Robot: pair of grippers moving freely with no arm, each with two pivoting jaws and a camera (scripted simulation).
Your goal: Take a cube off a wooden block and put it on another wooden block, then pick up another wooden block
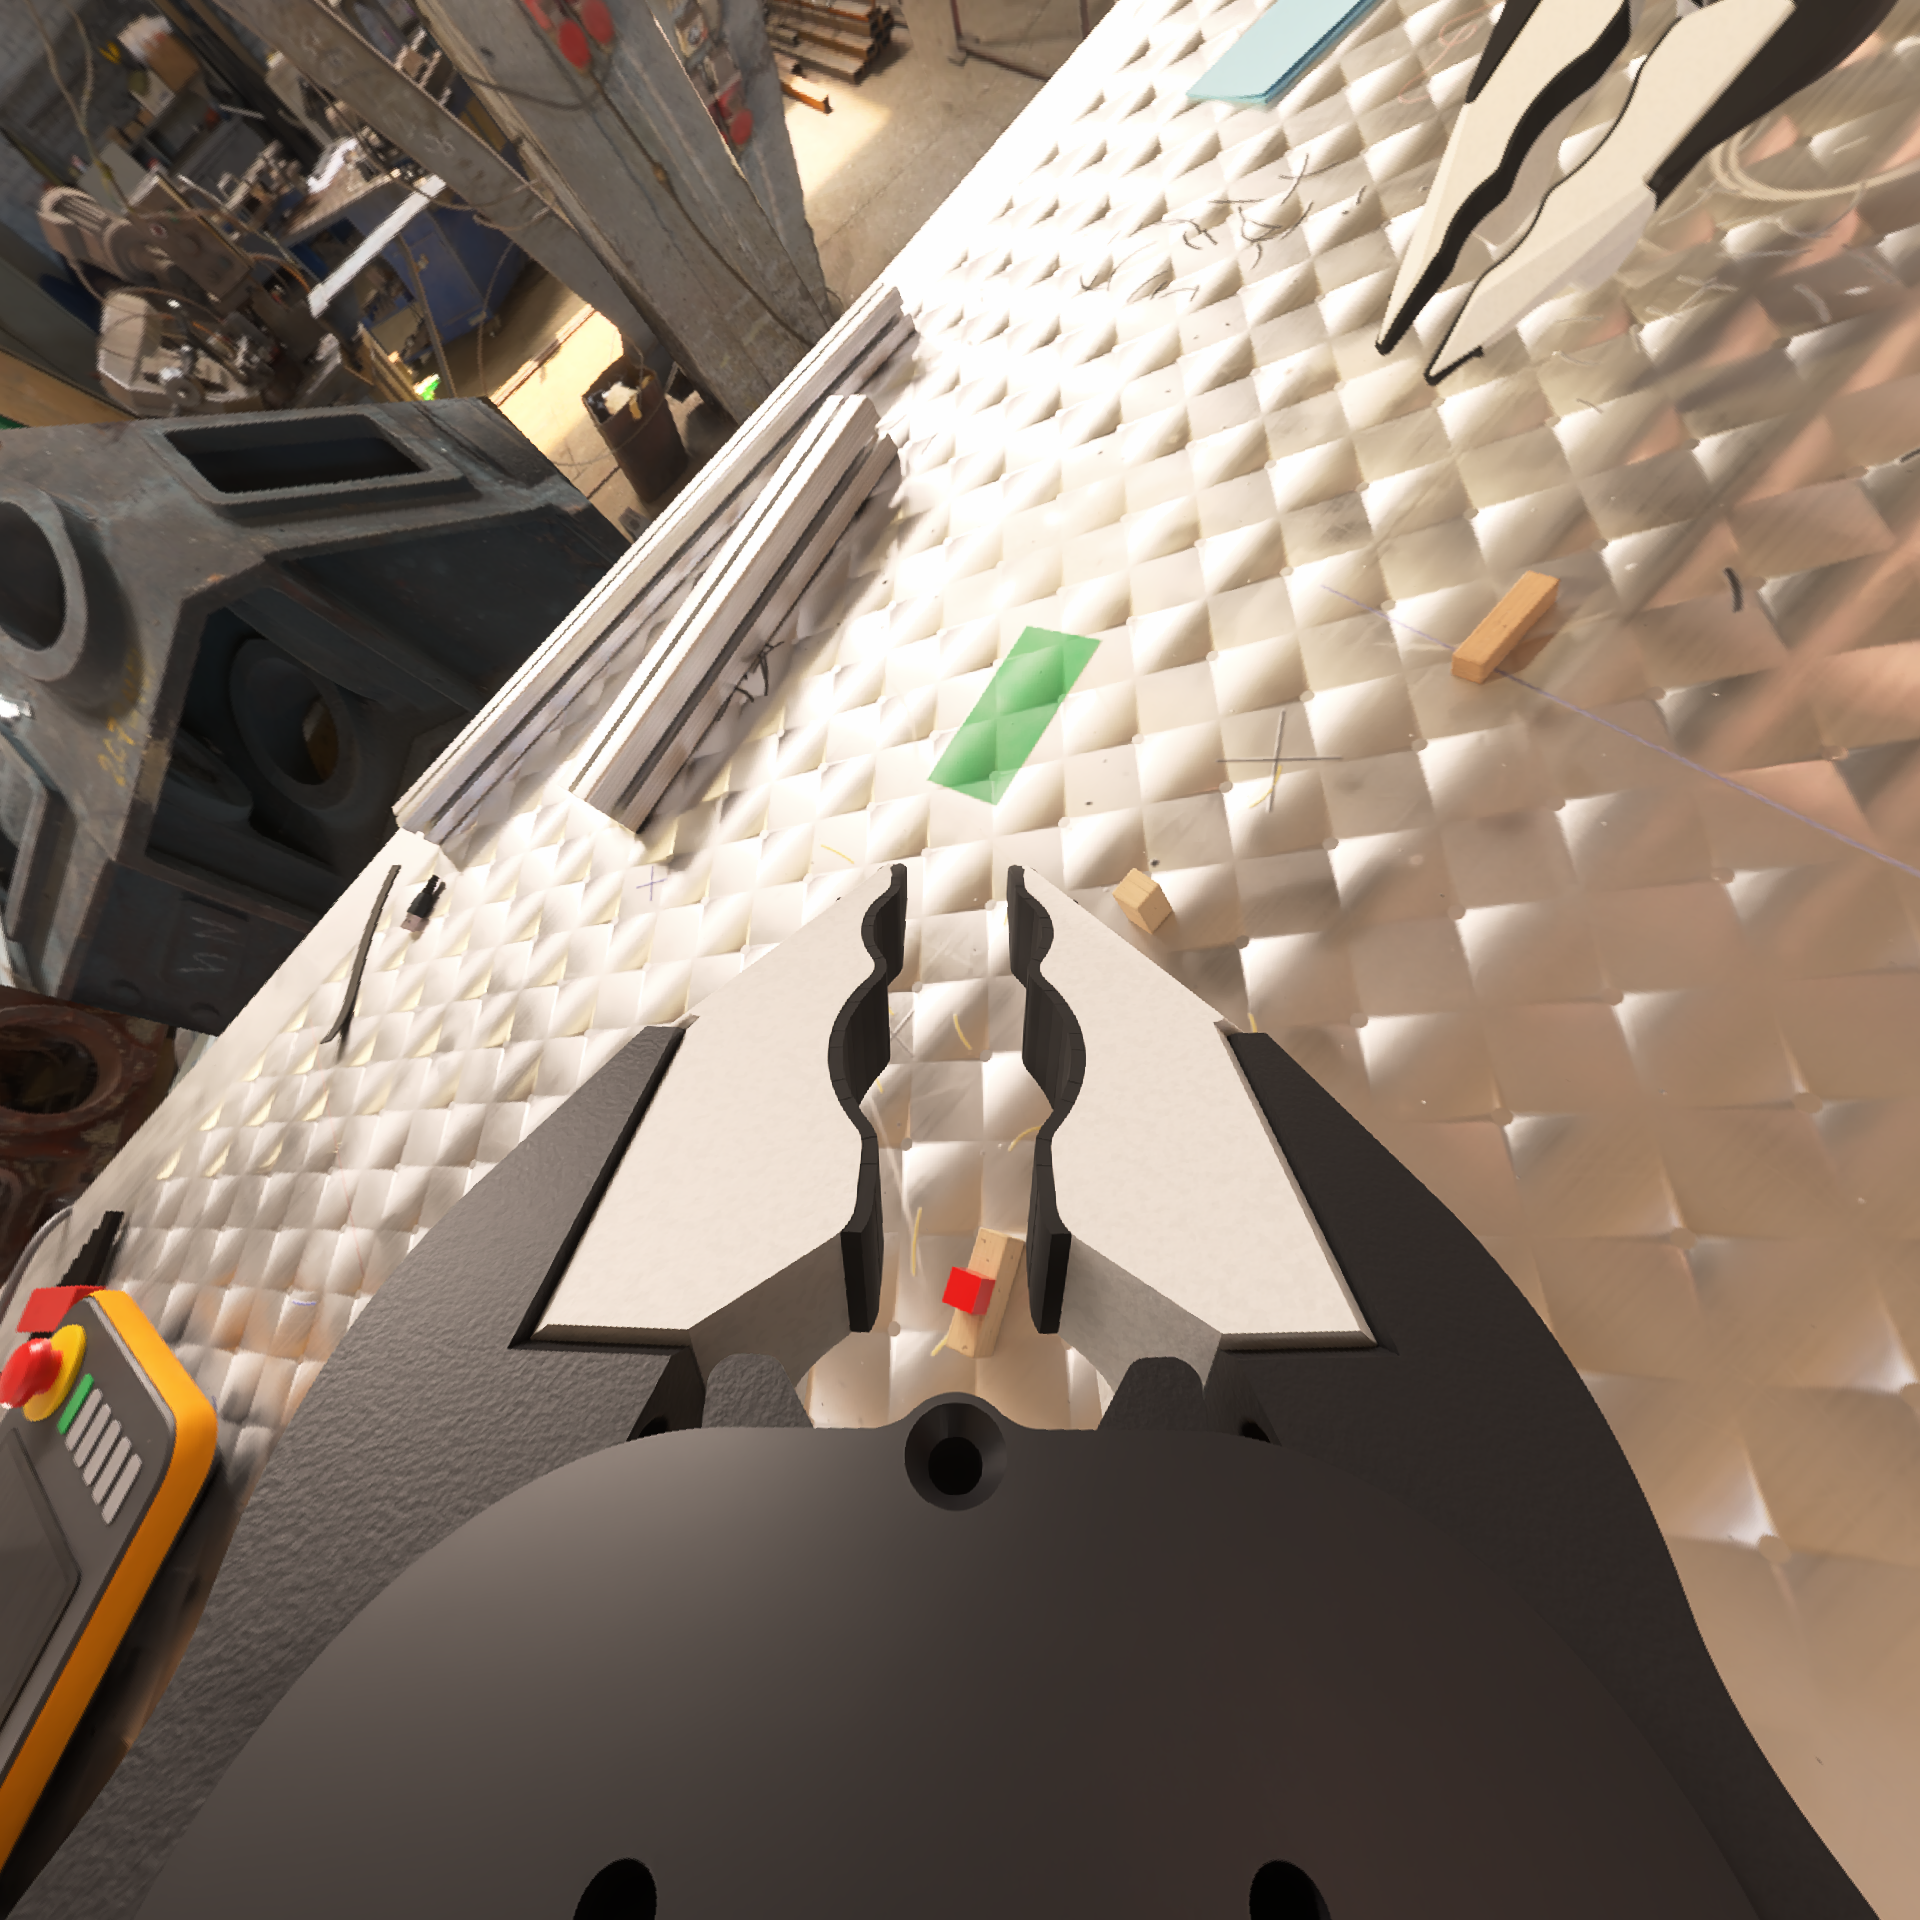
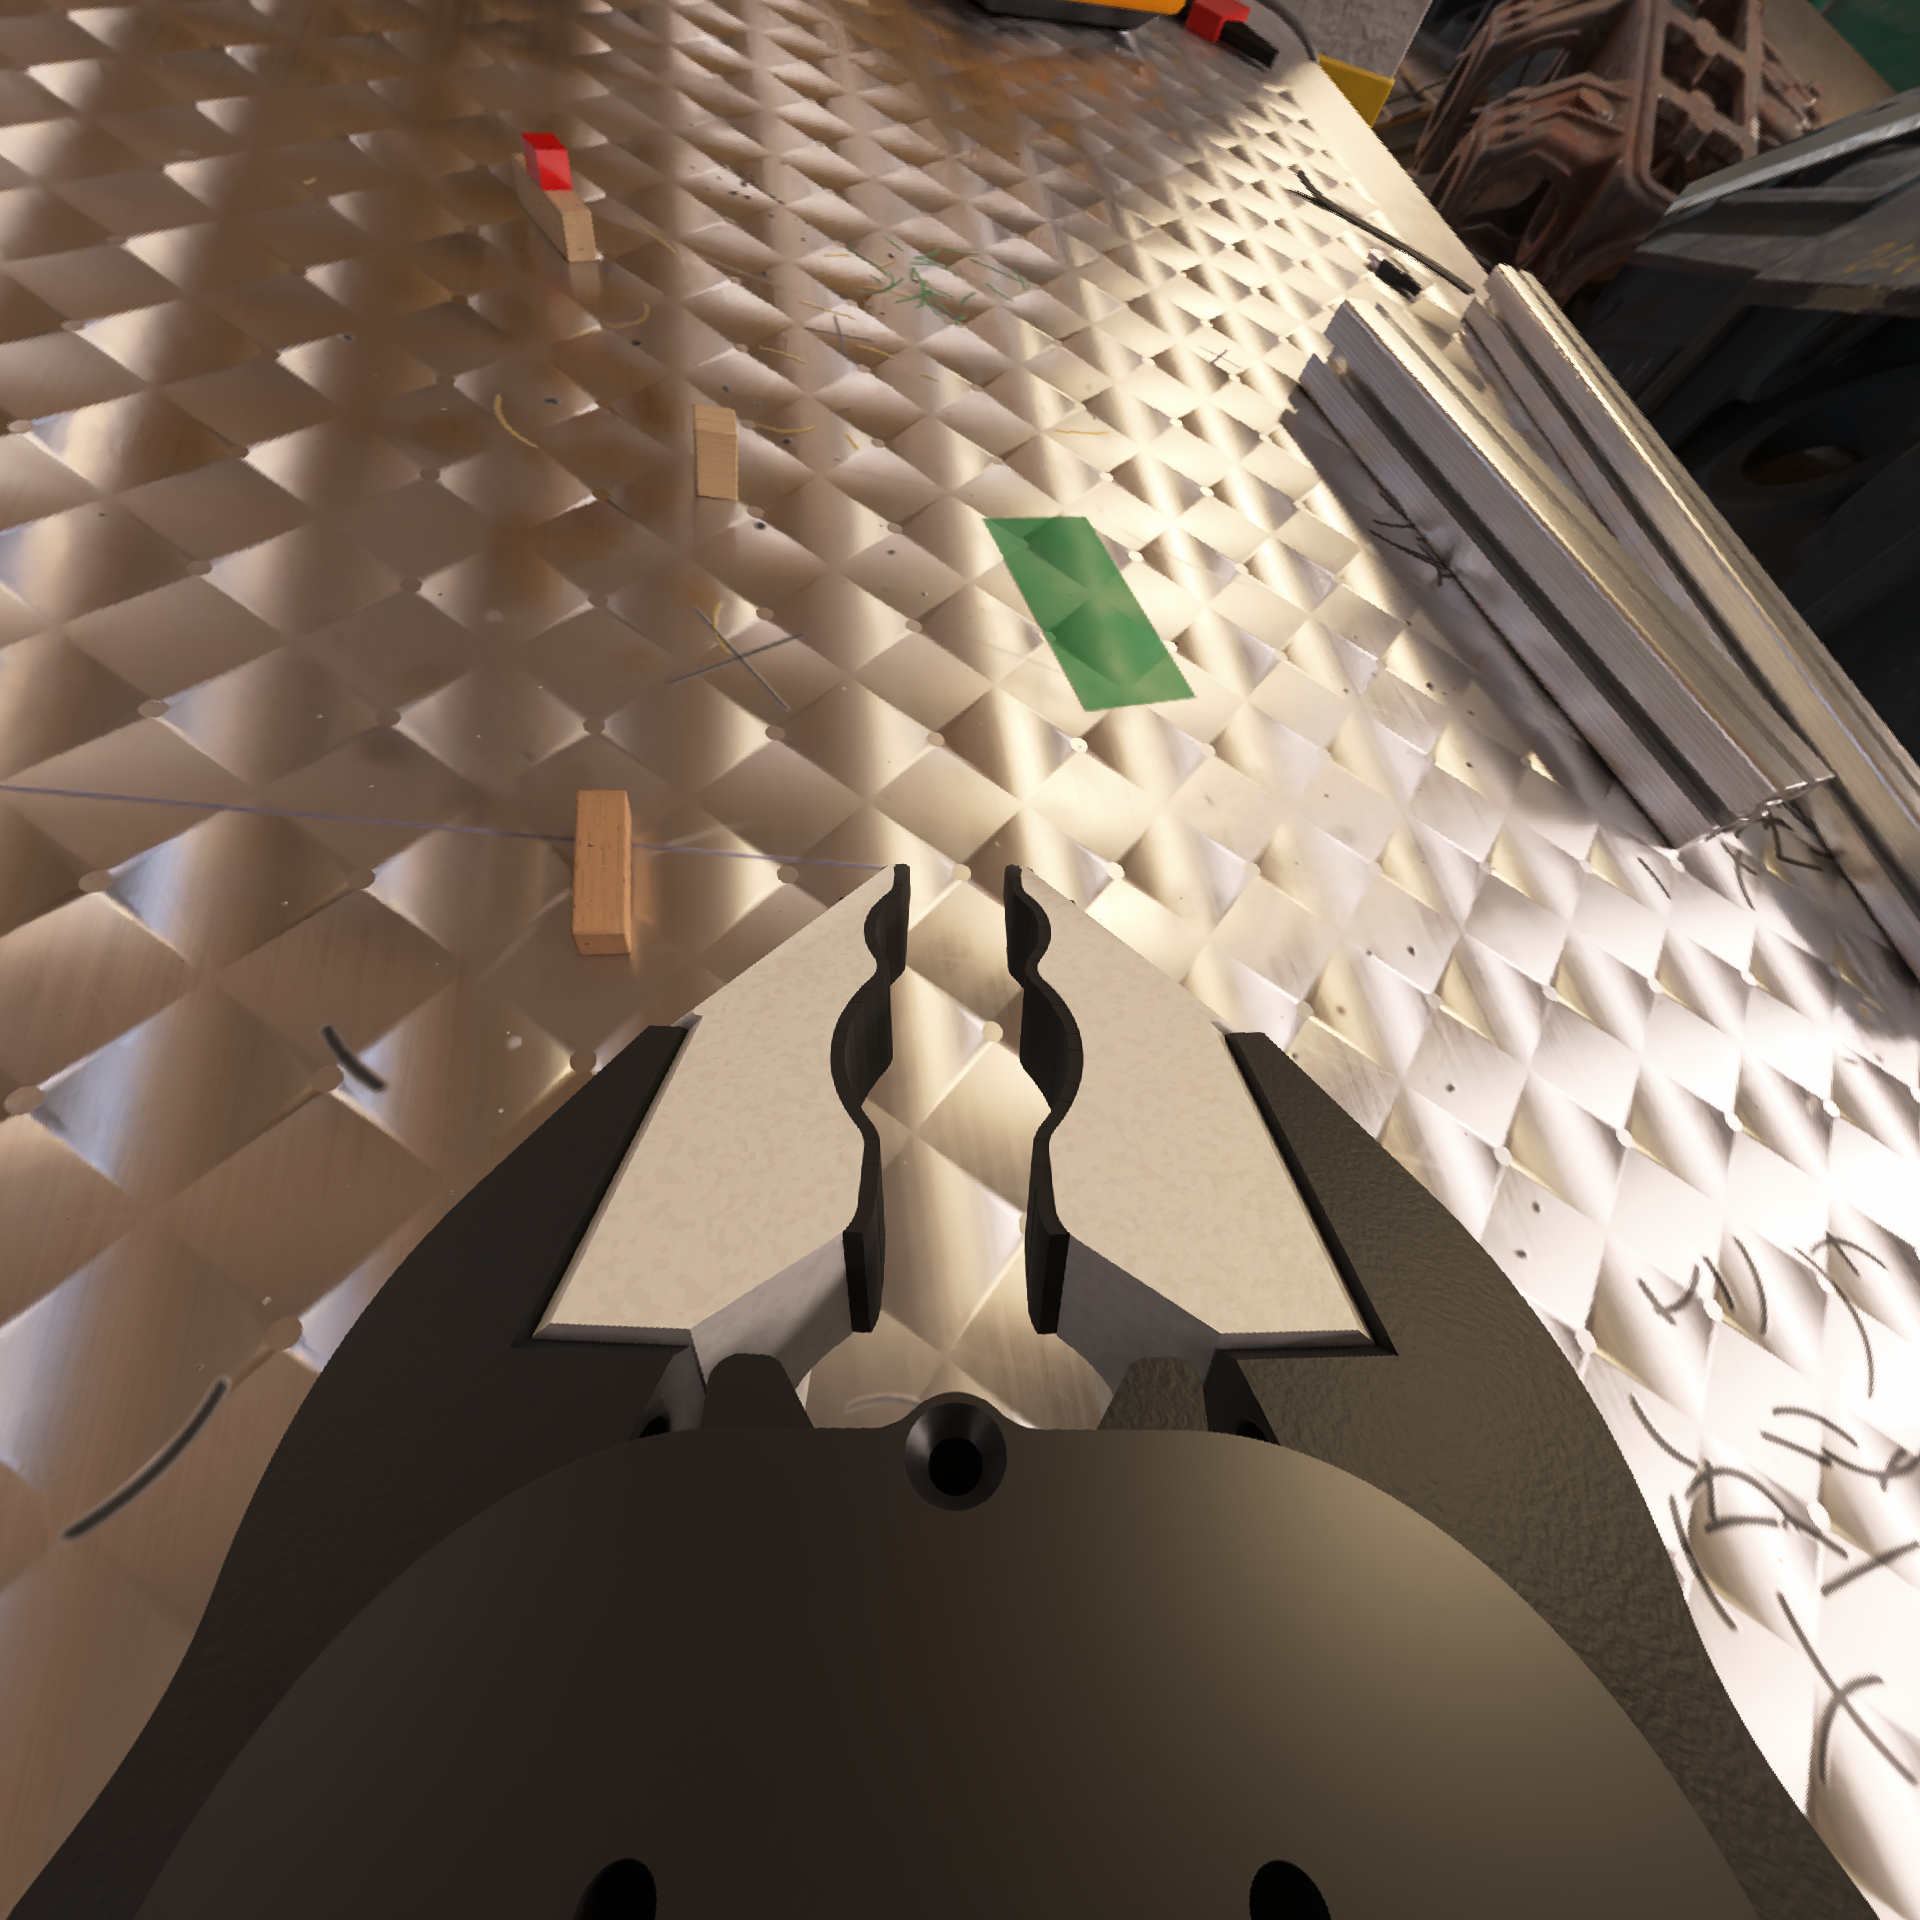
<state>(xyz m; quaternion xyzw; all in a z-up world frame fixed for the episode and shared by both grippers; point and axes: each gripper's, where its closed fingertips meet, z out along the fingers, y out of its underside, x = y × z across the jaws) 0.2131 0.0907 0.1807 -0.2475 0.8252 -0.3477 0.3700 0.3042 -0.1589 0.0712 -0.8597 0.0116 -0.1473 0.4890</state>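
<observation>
Red cube (image 1: 968,1289) sits on wooden block (image 1: 985,1294); judged light, rigid, smooth: pinch opposite flat faces. Left tool (image 1: 956,883) and right tool (image 2: 956,883) both spread, empty.

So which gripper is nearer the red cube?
Left. The left gripper hangs right over the red cube; the right gripper is far across the table from it.

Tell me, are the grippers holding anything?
No. The left gripper and right gripper are both open and empty. The red cube sits on its block.
</observation>
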